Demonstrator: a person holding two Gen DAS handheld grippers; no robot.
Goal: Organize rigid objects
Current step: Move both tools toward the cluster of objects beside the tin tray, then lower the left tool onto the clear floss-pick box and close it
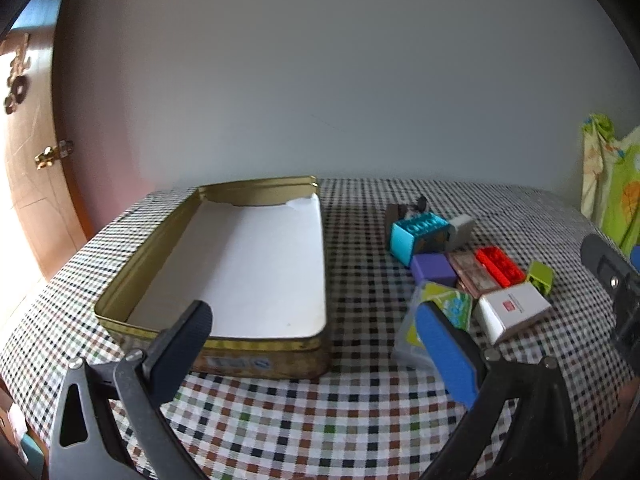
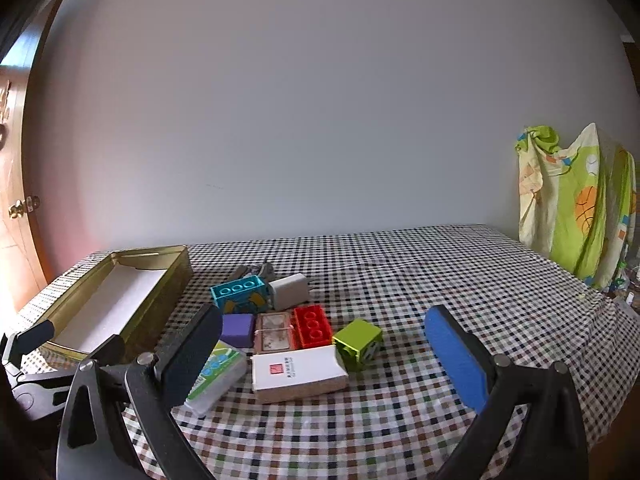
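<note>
A gold tin box (image 1: 168,240) with a white lining lies open on the checked tablecloth; it also shows in the right wrist view (image 2: 176,276). To its right lies a cluster: a teal brick (image 2: 238,294), a white charger (image 2: 290,290), a purple block (image 2: 238,330), a red brick (image 2: 313,326), a green cube (image 2: 357,342), a white box (image 2: 298,372) and a green-white case (image 2: 216,376). My left gripper (image 1: 316,340) is open and empty in front of the tin. My right gripper (image 2: 326,344) is open and empty, above and in front of the cluster.
The checked tablecloth (image 2: 440,280) covers the table up to a plain wall. A green patterned cloth (image 2: 576,204) hangs at the right. A wooden door (image 1: 28,152) stands at the left. A brown flat packet (image 2: 274,332) and a dark small item (image 2: 256,270) lie in the cluster.
</note>
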